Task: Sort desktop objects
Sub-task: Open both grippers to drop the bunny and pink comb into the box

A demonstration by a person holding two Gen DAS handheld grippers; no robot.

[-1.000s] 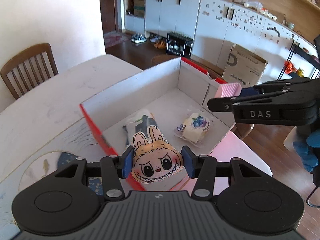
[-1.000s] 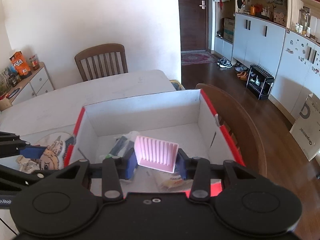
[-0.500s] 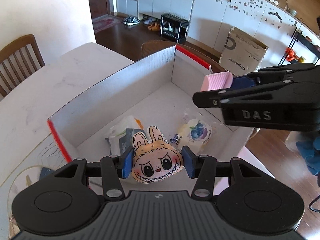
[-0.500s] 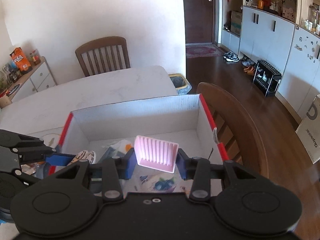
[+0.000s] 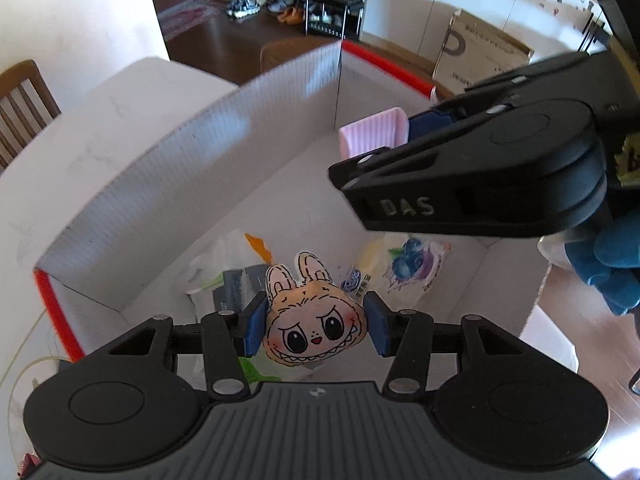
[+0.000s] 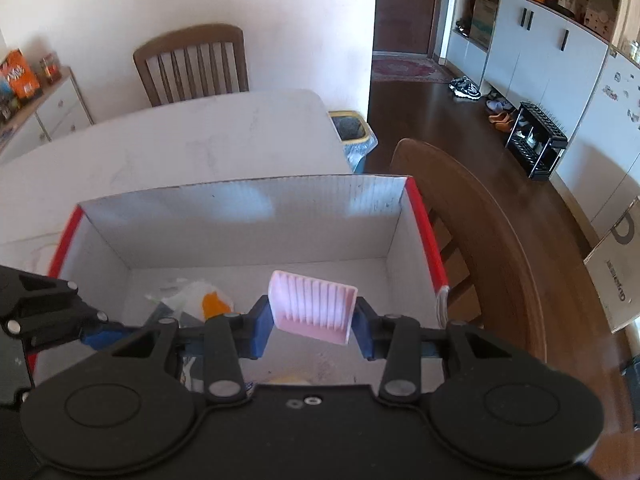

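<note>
Holding the bunny-face plush point(image 5: 314, 322) between both blue pads, our left gripper point(image 5: 314, 326) was closed on it and hung over the near part of the white cardboard box point(image 6: 240, 220) w/ red edges. Our right gripper point(image 6: 312, 322) was also closed, on a pink ribbed tray point(image 6: 312, 306), tilted, above the box floor approx. in the middle. Inside the box we saw a blueberry snack packet point(image 5: 404, 268) lying flat and a crumpled plastic wrapper point(image 5: 224, 264) beside it, both under the plush. The box stood on the white table point(image 6: 200, 136); a wooden chair point(image 6: 480, 216) was just beside its right wall.
</note>
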